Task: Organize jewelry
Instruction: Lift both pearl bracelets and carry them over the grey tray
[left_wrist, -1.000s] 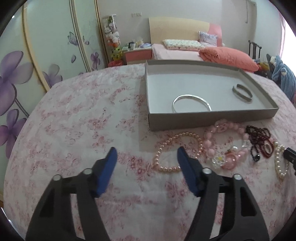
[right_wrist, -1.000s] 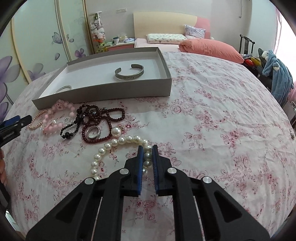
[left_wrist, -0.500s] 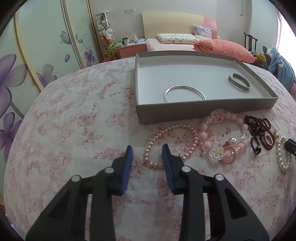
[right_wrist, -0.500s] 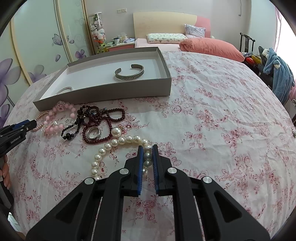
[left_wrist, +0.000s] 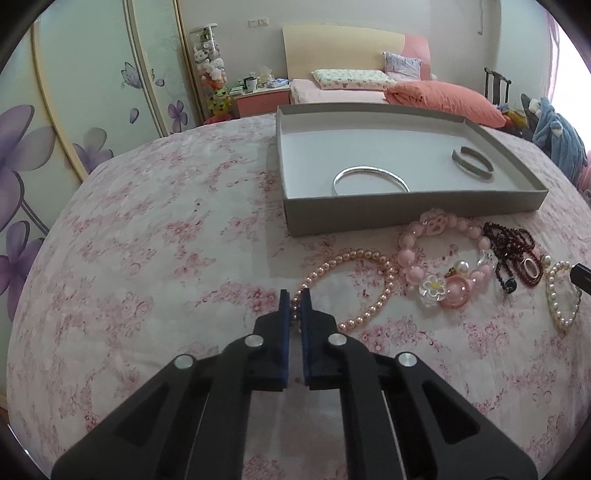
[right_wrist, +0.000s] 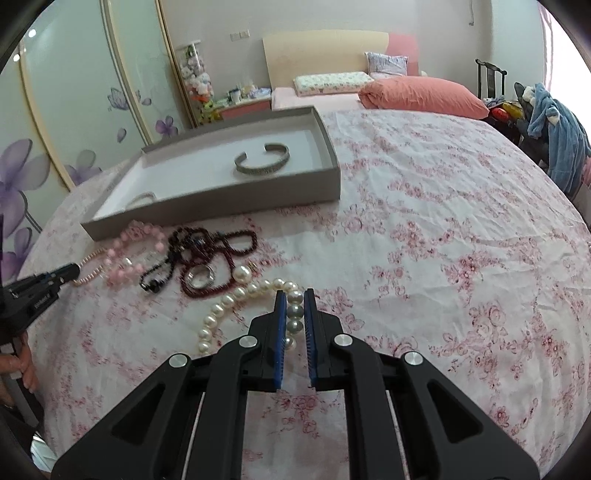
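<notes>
Left wrist view: the left hand-held gripper (left_wrist: 294, 301) is closed on the near edge of the pink pearl bracelet (left_wrist: 386, 277), which lies on the bed (left_wrist: 147, 240) in front of the grey box (left_wrist: 406, 212). Right wrist view: the right hand-held gripper (right_wrist: 294, 301) is clamped on the white pearl strand (right_wrist: 236, 295), also flat on the bed. Both grasps are judged done; the lift-and-carry step is in hand. Next, each piece is to be raised clear of the bedspread and set in the box beside the silver bangle (left_wrist: 371, 173) and the cuff bracelet (right_wrist: 263, 164), without snagging the dark red bead string (right_wrist: 216, 251) or the chunky pink bead bracelet (left_wrist: 448, 258) close by. How firmly the small pink beads are pinched cannot be told; they are mostly hidden between the pads. The bangle is half hidden behind the box wall in the right view, which is blurred. The white strand's near part is covered by the gripper.
</notes>
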